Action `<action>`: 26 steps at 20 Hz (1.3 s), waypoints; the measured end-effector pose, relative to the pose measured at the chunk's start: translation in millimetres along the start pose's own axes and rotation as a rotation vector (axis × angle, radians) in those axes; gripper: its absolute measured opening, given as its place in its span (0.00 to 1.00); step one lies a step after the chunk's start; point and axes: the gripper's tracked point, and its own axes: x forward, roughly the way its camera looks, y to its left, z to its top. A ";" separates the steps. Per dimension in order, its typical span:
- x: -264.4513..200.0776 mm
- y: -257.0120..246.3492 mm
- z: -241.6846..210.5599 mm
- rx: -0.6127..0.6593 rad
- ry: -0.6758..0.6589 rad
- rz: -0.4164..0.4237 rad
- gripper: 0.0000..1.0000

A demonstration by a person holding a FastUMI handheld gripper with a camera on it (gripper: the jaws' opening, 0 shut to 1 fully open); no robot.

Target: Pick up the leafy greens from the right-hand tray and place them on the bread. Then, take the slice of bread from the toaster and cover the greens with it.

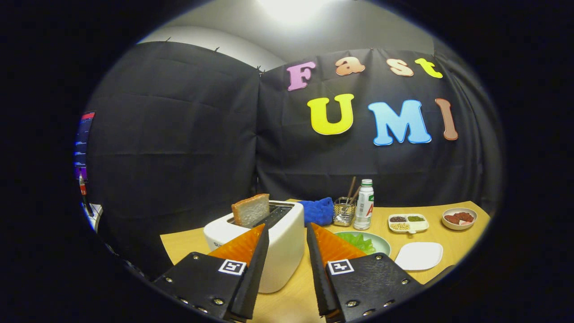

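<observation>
Wooden bench (453, 237) carries everything. White toaster (278, 244) is the biggest item, just ahead of the gripper (287, 233) at about 11 o'clock, its side wall showing in the gap between the two fingers. Gripper is released: fingers spread apart, nothing between them, not touching anything.

Slice of bread (251, 209) stands upright in the toaster's slot, poking out the top, at 11 o'clock beyond the left finger's tip.

Green plate (381, 242) sits at 1 o'clock, just past the right finger, partly hidden behind it. Leafy greens (361, 242) lie on that plate, close to the right fingertip but apart from it.

White empty tray (419, 255) is at 2 o'clock, just right of the green plate. Blue cloth (318, 211) lies behind the toaster at 12 o'clock. White bottle (364, 204) stands upright at 1 o'clock, beside a metal utensil holder (344, 211) with sticks in it.

Divided dish (408, 223) with small portions of grains sits further back at 2 o'clock. Small bowl (459, 218) with reddish pieces is furthest right, at 2 o'clock.
</observation>
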 end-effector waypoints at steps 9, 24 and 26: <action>31.6 69.2 3.4 -0.043 0.007 0.021 0.52; 91.6 66.8 -1.4 0.006 0.032 -0.195 0.30; 95.7 69.8 -2.2 0.008 0.026 -0.190 0.13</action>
